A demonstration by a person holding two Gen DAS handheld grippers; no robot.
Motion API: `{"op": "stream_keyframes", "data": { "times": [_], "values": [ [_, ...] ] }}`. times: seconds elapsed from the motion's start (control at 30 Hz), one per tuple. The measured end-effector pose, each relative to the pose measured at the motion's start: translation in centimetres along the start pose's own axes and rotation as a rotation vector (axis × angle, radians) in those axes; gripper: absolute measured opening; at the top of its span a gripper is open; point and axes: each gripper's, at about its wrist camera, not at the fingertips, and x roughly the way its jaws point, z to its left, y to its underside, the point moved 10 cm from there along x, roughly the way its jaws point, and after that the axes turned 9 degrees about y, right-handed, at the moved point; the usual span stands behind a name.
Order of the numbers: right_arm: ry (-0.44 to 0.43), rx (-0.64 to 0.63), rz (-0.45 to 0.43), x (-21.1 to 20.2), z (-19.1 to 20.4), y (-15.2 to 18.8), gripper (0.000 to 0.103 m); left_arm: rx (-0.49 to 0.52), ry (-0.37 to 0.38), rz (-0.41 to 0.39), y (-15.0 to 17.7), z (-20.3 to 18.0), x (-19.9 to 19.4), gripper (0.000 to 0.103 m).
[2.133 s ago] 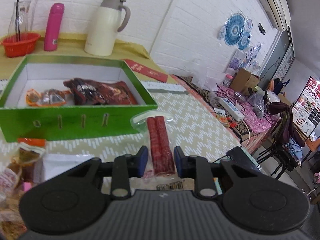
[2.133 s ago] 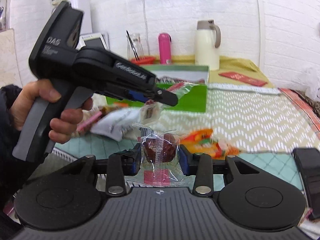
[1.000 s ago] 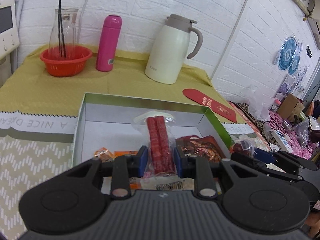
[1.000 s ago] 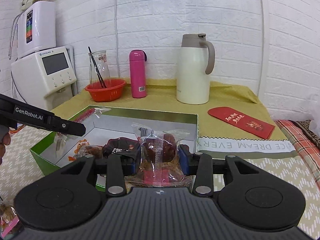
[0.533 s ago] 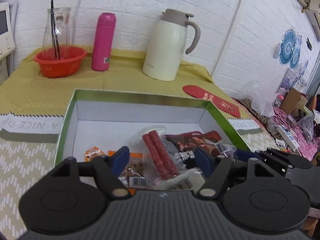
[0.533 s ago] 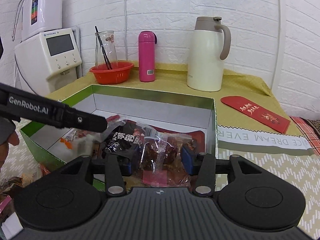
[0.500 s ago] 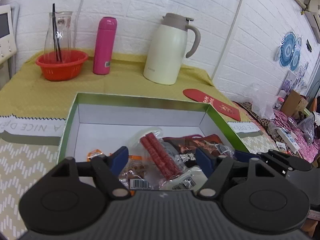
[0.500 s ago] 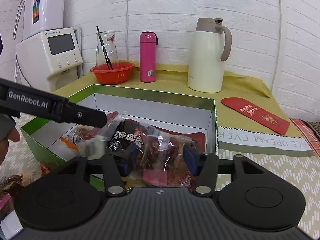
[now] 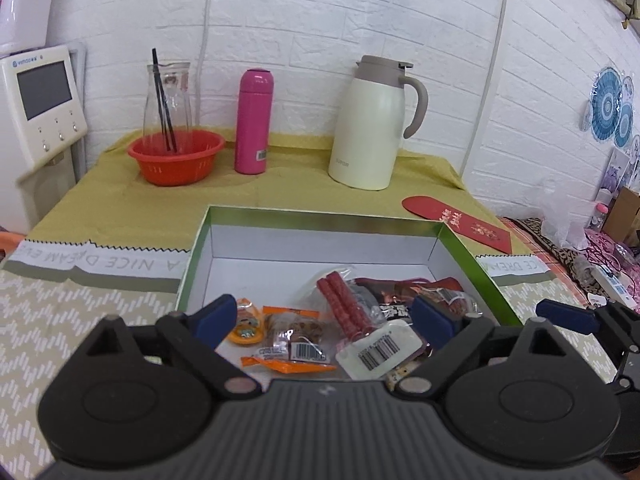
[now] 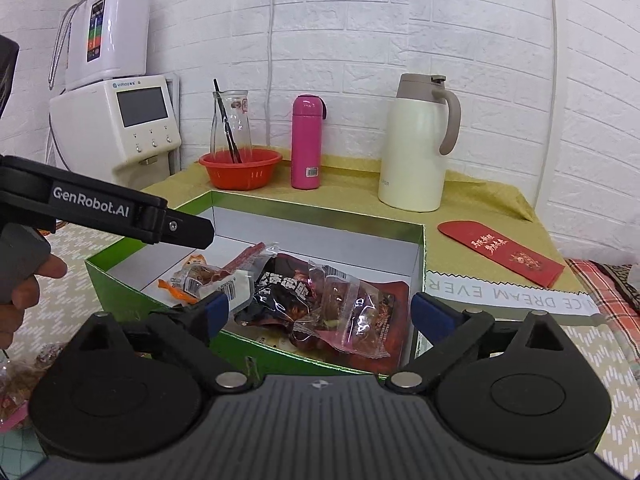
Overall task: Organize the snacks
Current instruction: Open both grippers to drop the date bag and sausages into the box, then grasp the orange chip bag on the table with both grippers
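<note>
A green box [image 9: 468,256] with a white inside stands on the table and holds several snack packets. The red sausage packet [image 9: 344,304] lies in it, next to an orange packet [image 9: 292,332] and a dark red packet [image 9: 420,292]. My left gripper [image 9: 324,316] is open and empty above the box's near side. In the right wrist view, the clear packet with a dark snack [image 10: 344,312] lies on the dark packet [image 10: 276,284] in the box [image 10: 420,248]. My right gripper [image 10: 320,312] is open and empty over the box's near wall. The left gripper's finger [image 10: 176,228] reaches in from the left.
Behind the box stand an orange basket with a glass carafe [image 9: 176,156], a pink bottle [image 9: 252,120] and a white jug [image 9: 372,124]. A red envelope [image 9: 456,220] lies at the right. More snack packets [image 10: 16,376] lie on the table at the near left.
Both grippers opened wide and let go of their packets, which now lie in the box. Both grippers have drawn back and up a little.
</note>
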Motion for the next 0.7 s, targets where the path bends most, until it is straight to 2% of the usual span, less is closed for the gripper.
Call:
{"op": "stream_keyframes", "data": {
  "times": [0.23,0.43,0.57,0.7],
  "values": [
    [0.006,-0.017,-0.040,-3.3,0.0,-0.4,0.103,-0.005,0.039,-0.031,0.1,-1.5,-2.8,0.093],
    [0.020,-0.022,-0.090,-7.1,-0.6,0.0,0.103,0.039,0.074,-0.059,0.9,-3.8,-5.8,0.093],
    [0.071,-0.013,-0.095,-9.7,-1.9,1.4,0.103,0.035,0.164,-0.050,3.0,-5.8,-7.9,0.093],
    [0.093,0.043,-0.070,-11.4,-3.7,4.6,0.103,0.034,0.191,-0.033,5.8,-7.2,-9.4,0.093]
  ]
}}
